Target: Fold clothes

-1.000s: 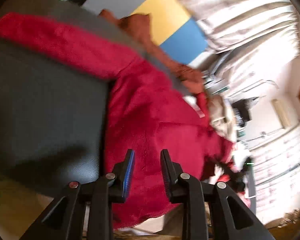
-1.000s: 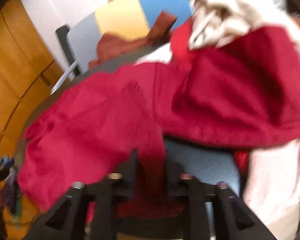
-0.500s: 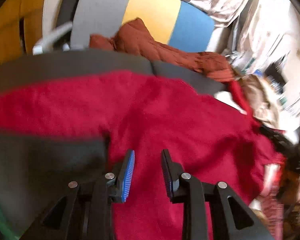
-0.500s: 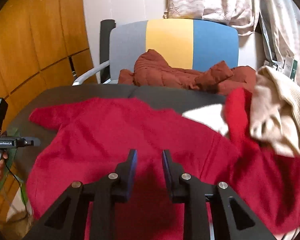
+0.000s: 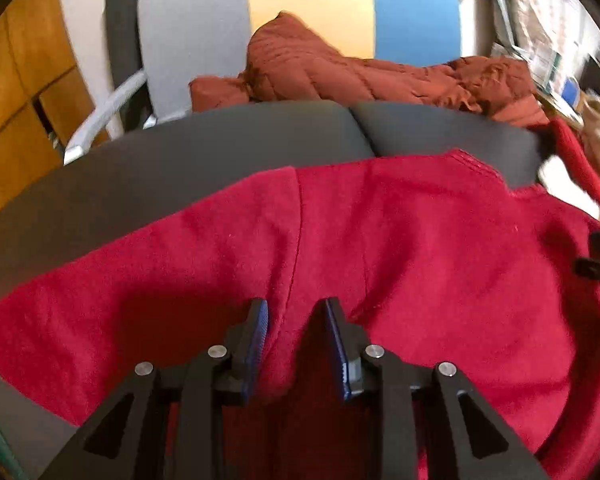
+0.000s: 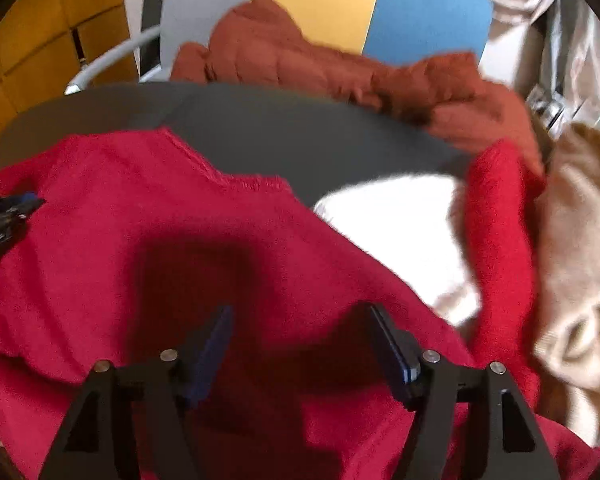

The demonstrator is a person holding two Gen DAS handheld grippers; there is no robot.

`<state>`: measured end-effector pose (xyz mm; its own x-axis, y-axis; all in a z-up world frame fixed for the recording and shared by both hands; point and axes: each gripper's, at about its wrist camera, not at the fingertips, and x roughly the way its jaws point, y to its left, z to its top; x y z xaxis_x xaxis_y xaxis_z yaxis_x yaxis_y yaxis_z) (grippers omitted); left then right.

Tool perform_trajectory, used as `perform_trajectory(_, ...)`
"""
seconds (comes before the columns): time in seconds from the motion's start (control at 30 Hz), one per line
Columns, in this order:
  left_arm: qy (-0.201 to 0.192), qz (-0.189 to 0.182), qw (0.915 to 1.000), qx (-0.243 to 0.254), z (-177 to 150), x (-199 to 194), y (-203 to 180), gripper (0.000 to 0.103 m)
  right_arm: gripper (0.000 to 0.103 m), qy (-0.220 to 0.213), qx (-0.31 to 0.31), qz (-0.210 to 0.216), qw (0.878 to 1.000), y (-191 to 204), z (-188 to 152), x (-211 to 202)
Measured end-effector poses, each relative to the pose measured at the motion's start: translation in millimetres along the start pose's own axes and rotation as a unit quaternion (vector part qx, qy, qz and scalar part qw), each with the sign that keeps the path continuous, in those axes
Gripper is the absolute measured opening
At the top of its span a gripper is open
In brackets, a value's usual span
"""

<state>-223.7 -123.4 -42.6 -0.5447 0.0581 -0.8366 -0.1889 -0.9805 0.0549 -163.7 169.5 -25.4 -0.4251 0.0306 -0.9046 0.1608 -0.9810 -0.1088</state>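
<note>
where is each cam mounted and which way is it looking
Left wrist: sits on the left gripper, angled down over the red sweater on the dark table, facing the striped chair; its own fingers show, opening, with a fold of sweater between them; the right gripper peeks in at the right edge.
Right wrist: sits on the right gripper, angled down the same way; its fingers are opening wide above the sweater; the left gripper shows at the left edge.
Shared: sweater, table, chair, rust jacket, beige garment.
</note>
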Motion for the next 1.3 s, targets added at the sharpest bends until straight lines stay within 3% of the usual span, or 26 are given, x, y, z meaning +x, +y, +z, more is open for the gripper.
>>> perform_trajectory(0.03, -0.001, 0.0, 1.0, 0.005, -1.7, -1.1, 0.3, 0.03, 0.067, 0.008, -0.004, -0.005, 1.0, 1.3, 1.1, 9.1)
perform_trajectory(0.13, -0.002, -0.014, 0.9998, -0.012, -9.0, -5.4, 9.6, 0.03, 0.012, -0.006, -0.02, 0.028, 0.999, 9.5, 4.8, 9.5)
perform_trajectory(0.23, -0.005, -0.018, 0.9995, -0.027, -19.1, -8.9, 20.2, 0.032, 0.009, -0.014, -0.054, 0.012, 0.998, 24.7, 8.0, 4.5)
perform_trajectory(0.3, -0.006, -0.004, 0.9995, -0.03, -24.1, -12.1, 24.0, 0.032, 0.009, -0.032, -0.053, 0.017, 0.998, 29.0, 15.2, -4.7)
perform_trajectory(0.43, -0.01, 0.028, 0.9985, -0.046, -30.7, -13.6, 49.1, 0.033, 0.009, -0.14, -0.051, -0.005, 0.989, 45.5, 44.3, -46.3)
perform_trajectory(0.53, -0.014, 0.046, 0.9975, -0.053, -20.1, -2.8, 65.6, 0.045, 0.009, -0.196, -0.061, -0.033, 0.978, 64.5, 68.6, -58.6)
perform_trajectory(0.63, -0.02, 0.061, 0.9964, -0.055, -6.4, 10.4, 79.4, 0.048, 0.009, -0.165, -0.051, -0.048, 0.984, 67.3, 83.2, -25.1)
perform_trajectory(0.73, -0.036, 0.087, 0.9954, -0.022, 8.3, 23.3, 75.9, 0.048, 0.011, -0.094, -0.004, -0.045, 0.995, 51.1, 86.3, 23.0)
perform_trajectory(0.77, -0.041, 0.092, 0.9948, -0.013, 13.2, 27.5, 75.2, 0.048, 0.011, -0.063, 0.005, -0.039, 0.997, 47.4, 83.4, 40.2)
perform_trajectory(0.8, -0.046, 0.097, 0.9942, -0.004, 18.0, 31.7, 74.5, 0.048, 0.011, -0.07, 0.009, -0.033, 0.997, 44.8, 79.3, 45.2)
perform_trajectory(0.87, -0.054, 0.097, 0.9938, 0.006, 26.2, 38.0, 76.0, 0.048, 0.03, -0.095, 0.012, -0.021, 0.995, 38.8, 70.2, 34.9)
perform_trajectory(0.97, -0.062, 0.094, 0.9935, 0.017, 37.3, 45.2, 78.6, 0.049, 0.045, -0.119, 0.036, 0.016, 0.992, 28.8, 51.3, 9.6)
perform_trajectory(1.13, -0.049, 0.088, 0.9949, -0.007, 42.1, 29.8, 78.8, 0.046, 0.048, -0.171, 0.078, 0.091, 0.978, 11.6, -6.4, -39.3)
perform_trajectory(1.3, -0.103, 0.051, 0.9926, -0.038, 18.8, -32.2, 41.7, 0.046, 0.048, -0.223, 0.119, 0.127, 0.959, -2.3, -85.2, -89.6)
